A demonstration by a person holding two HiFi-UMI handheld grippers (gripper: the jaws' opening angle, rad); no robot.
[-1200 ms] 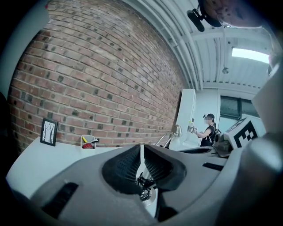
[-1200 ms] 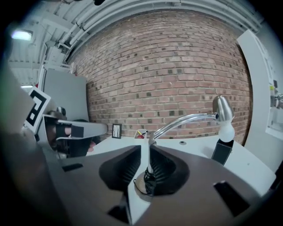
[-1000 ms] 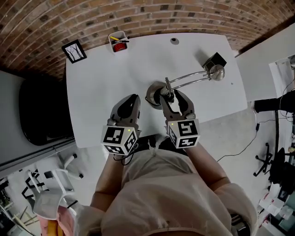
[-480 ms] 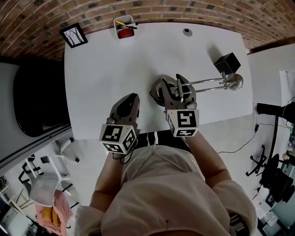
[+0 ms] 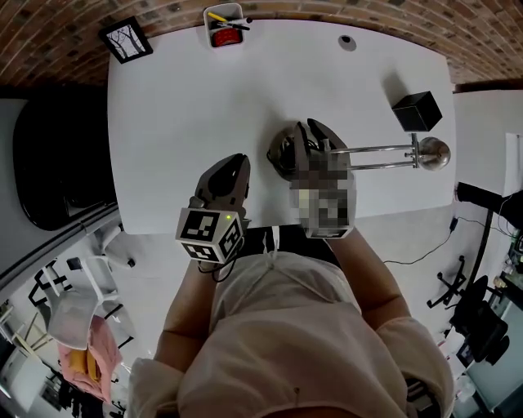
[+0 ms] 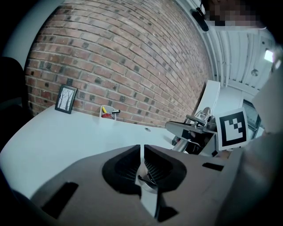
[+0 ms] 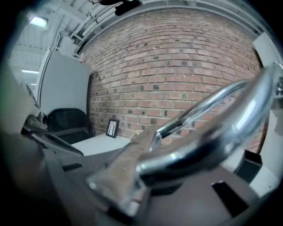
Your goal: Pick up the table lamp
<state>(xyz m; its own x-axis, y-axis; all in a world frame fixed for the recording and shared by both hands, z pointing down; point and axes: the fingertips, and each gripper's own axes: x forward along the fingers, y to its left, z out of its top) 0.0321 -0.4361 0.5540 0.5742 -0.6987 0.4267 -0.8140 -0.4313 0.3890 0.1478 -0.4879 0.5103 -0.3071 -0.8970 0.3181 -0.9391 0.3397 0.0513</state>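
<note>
- Right tongs are clamped on the table lamp. Their jaws have just been closing, and the lamp's chrome arm lies across them, close to the camera and smeared.
- Left tongs have their jaws together with nothing between them. They hover over the near edge of the bench, left of the lamp's base and apart from it.
- The lamp stands right of the bench's middle, near the front edge. Its round base is partly hidden behind the right tongs, and its arm runs level out to the right, with its head near the bench's right edge.
- In the head view the body of the right tongs cannot be made out, so the exact spot of the grip is hard to read there.
- A black box sits just beyond the lamp's head, not touching it.
- The white bench top is bare to the left of and behind the lamp.
- A pen cup and a picture frame stand along the far edge by the brick wall.
- A black chair stands off the bench's left side, and a cable trails on the floor at right.
</note>
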